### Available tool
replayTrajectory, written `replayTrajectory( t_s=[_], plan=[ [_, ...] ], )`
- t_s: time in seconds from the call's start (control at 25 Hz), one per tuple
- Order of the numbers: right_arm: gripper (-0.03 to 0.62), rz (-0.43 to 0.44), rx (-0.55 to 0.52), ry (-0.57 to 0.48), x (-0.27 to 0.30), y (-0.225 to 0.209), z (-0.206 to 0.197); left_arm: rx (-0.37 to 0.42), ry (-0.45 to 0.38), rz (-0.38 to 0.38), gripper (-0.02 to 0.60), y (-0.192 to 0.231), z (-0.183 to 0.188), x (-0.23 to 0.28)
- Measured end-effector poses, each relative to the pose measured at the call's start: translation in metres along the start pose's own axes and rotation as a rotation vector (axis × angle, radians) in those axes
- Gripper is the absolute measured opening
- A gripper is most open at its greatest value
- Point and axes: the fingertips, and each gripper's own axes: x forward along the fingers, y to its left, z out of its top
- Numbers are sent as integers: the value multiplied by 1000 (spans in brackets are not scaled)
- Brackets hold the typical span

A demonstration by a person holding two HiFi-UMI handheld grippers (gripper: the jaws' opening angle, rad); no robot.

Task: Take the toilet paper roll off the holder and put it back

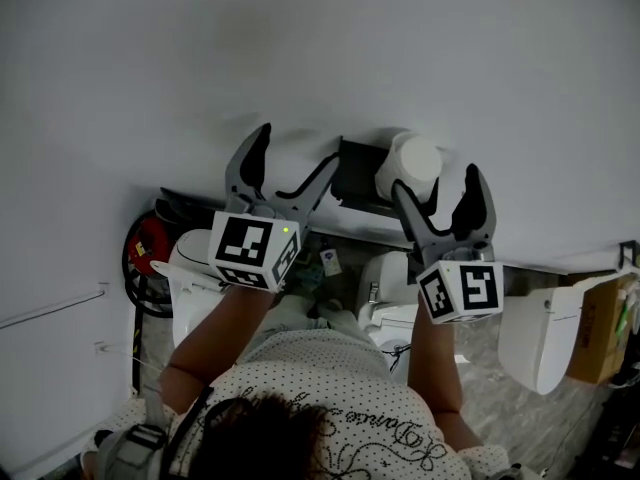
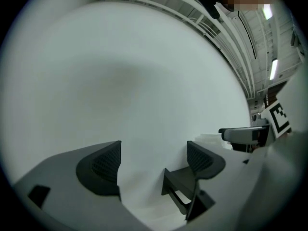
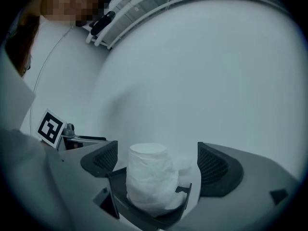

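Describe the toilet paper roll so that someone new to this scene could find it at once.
On the plain white wall hangs one dark holder. The toilet paper roll sits at its right end, between the open jaws of the right gripper. It is the only white, crinkled cylinder against that dark bracket.

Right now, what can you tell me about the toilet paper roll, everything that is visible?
The toilet paper roll is white, with soft, slightly crumpled outer paper and one flat round end showing. It sits in the dark holder on the pale wall. It lies between the open jaws of the right hand-held gripper, whose pads do not touch it.
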Motion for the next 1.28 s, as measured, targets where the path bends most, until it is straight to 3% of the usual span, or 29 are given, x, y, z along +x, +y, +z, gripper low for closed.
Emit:
replayTrajectory(
  t_s=[0.6, 1.28],
  plan=[
    [522, 35, -22, 70, 8, 4, -15, 6, 9, -12, 410, -5, 1, 5],
    [483, 85, -54, 193, 20, 9, -32, -8, 38, -2, 410, -1, -6, 6]
  ],
)
